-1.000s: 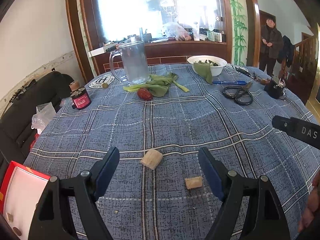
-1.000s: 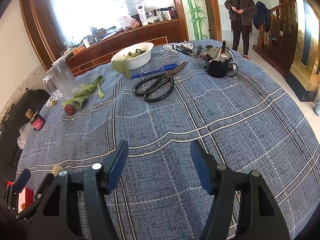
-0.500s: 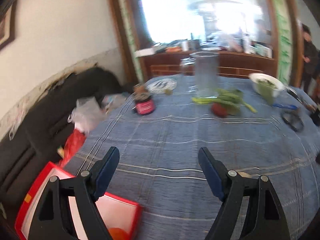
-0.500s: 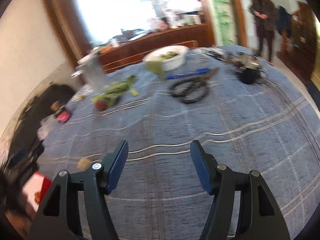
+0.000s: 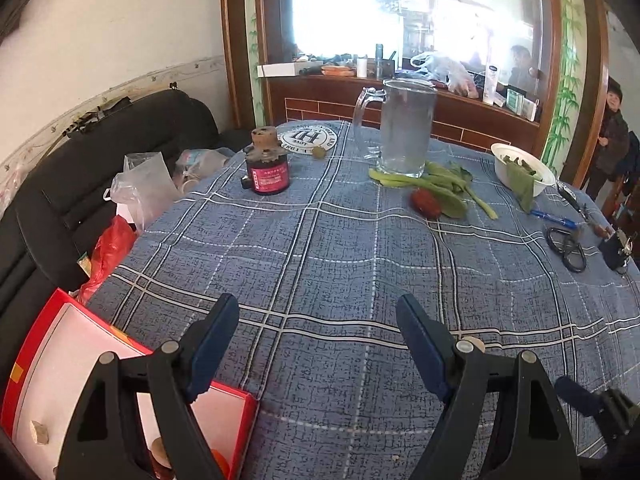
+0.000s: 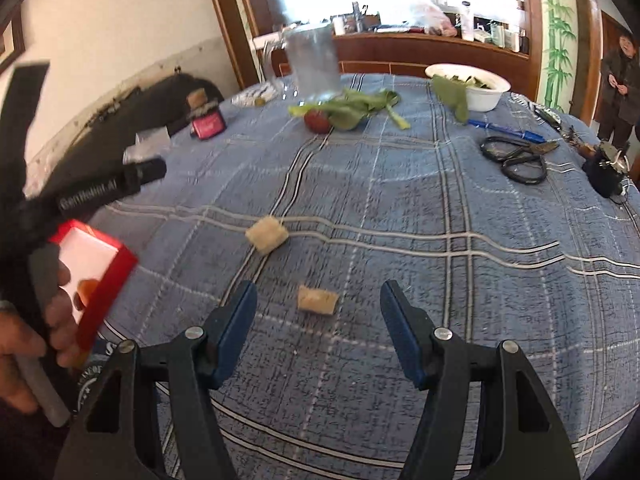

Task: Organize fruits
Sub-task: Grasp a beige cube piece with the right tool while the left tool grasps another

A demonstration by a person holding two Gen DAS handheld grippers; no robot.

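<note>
Motion blur smears the shallow red cardboard box (image 6: 96, 276); its contents are unclear; right tongs (image 6: 318, 322), gaping empty, now frame the small tan fruit chunk (image 6: 317, 300) on the table (image 6: 460, 280); left tongs (image 5: 318, 336), empty, wide, have swung boxward.

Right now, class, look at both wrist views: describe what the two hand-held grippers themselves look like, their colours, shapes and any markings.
The left gripper and the right gripper match: black plastic arms with triangular cut-outs, silver pivot pins, and flat dark-blue pads inside the fingers. In the right wrist view, the left gripper's black body carries blurred white lettering, and a bare hand grips its grey handle. No cables show.
</note>
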